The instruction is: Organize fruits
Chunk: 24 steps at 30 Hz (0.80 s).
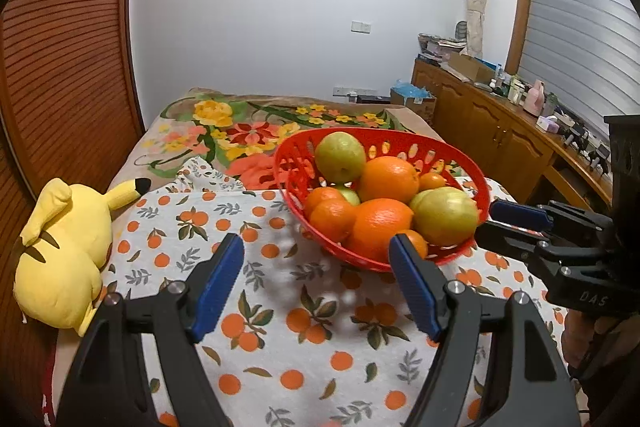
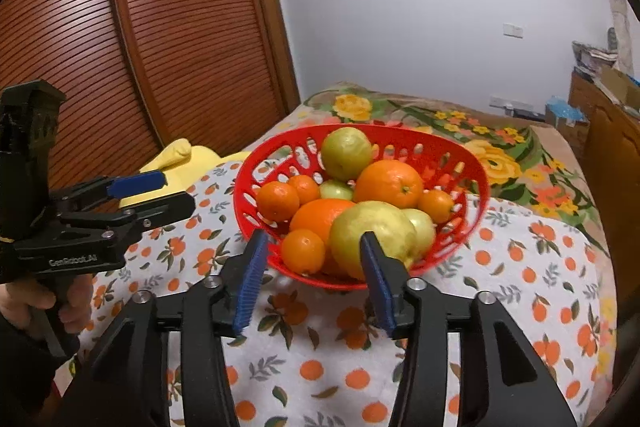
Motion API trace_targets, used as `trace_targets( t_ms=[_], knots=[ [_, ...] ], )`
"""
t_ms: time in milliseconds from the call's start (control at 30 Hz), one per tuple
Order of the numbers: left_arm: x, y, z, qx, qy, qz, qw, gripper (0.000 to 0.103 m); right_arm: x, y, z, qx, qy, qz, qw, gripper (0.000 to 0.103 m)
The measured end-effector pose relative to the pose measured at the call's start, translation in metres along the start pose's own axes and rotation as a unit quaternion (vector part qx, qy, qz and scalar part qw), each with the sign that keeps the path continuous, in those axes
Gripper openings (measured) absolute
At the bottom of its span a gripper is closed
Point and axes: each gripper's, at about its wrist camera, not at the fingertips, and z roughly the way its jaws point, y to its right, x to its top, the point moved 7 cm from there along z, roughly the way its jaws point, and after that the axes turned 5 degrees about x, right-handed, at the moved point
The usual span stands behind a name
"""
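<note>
the left gripper [image 1: 316, 247] hangs released over the cloth [image 1: 280, 327], its blue pads wide apart with nothing between them, the right-hand pad just in front of the near rim of the basket [image 1: 472, 183]. the right gripper [image 2: 310, 241] is likewise spread and empty, its pads framing the basket's near side without touching the fruit; in the left view it [image 1: 496, 219] comes in from the right, close beside the basket wall. the red slotted basket [image 2: 476, 187] sits on the cloth and holds all the fruit: a big orange [image 2: 388, 183], a second orange [image 2: 320, 215], several small tangerines such as one [image 2: 302, 251] at the front, a large yellow-green pear [image 2: 372, 239] near the rim, and a green one [image 2: 346, 153] at the back. left of the basket a yellow plush [image 1: 60, 255] lies at the cloth's edge, well apart from the fruit. the orange-print cloth covers the near end of a bed; beyond it a floral blanket [image 1: 248, 131] runs to the white wall [image 1: 280, 7]. a slatted wooden door [image 1: 68, 47] closes the left side, and a cluttered wooden cabinet [image 1: 500, 123] lines the right. bare cloth lies open in front of and to the left of the basket.
</note>
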Motion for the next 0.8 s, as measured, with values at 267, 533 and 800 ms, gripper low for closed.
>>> trace_targets(
  t_ms=[267,533,800],
  knots=[
    [-0.010,0.022,-0.021,0.001,0.005,0.015,0.9999,0.075,-0.009,0.011,-0.030,-0.040,0.025,0.020,0.999,0.080],
    [-0.023,0.040,-0.032,0.002,0.002,0.023,0.9997,0.075,-0.021,0.020,-0.055,-0.093,0.039,0.030,0.994,0.096],
    [-0.036,0.052,-0.040,0.008,-0.005,0.022,0.9997,0.076,-0.034,0.020,-0.075,-0.111,0.042,0.035,0.992,0.099]
  ],
)
